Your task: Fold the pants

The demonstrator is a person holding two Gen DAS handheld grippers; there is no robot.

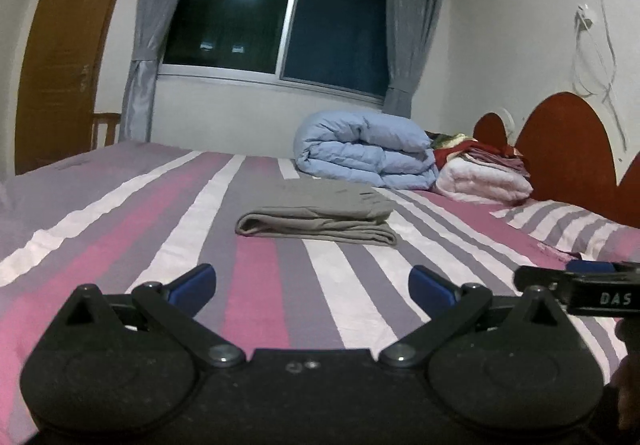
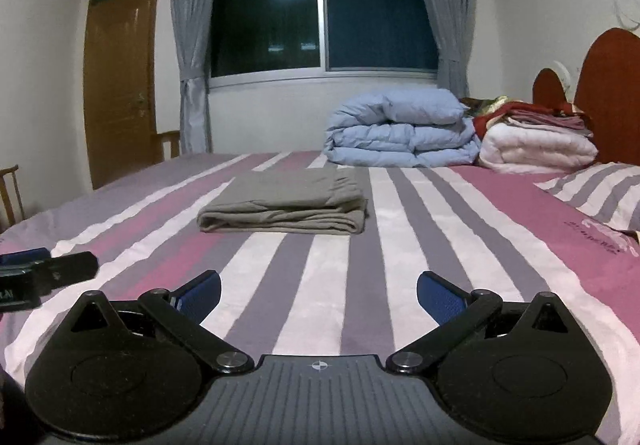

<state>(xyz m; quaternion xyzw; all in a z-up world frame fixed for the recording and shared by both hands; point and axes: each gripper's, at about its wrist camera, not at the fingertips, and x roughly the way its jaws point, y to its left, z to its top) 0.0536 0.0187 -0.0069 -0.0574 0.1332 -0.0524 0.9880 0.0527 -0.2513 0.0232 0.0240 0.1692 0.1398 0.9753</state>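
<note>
- Pants (image 1: 316, 211), grey and already folded into a flat rectangle of several layers, lay on the striped bed sheet (image 1: 256, 285) straight ahead of both grippers and well apart from their tips.
- Left gripper (image 1: 312, 287) was wide open and held nothing; between its blue pads (image 1: 196, 281) only the sheet was visible.
- Right gripper (image 2: 319, 295) was also spread wide and empty, with the sheet between its fingers.
- The two tools stood side by side, each one visible at the edge of the other's view, and both pointed at the bundle. In my judgement they were kept back and open because the folding seemed finished and the cloth needed no more holding.
- The bundle looked tidy: its thick rounded fold faced the grippers, the upper layer was smooth, and small wrinkles showed at the corner ahead and to the right.
- Beyond the pants, further from the tools and to the right, a light blue duvet (image 2: 400, 133) was rolled up beside a white quilt (image 2: 536, 149), near the red headboard (image 2: 608, 93). They were far enough not to disturb the folded garment.
- The soft fabric would probably keep this shape if nobody touched it.
</note>
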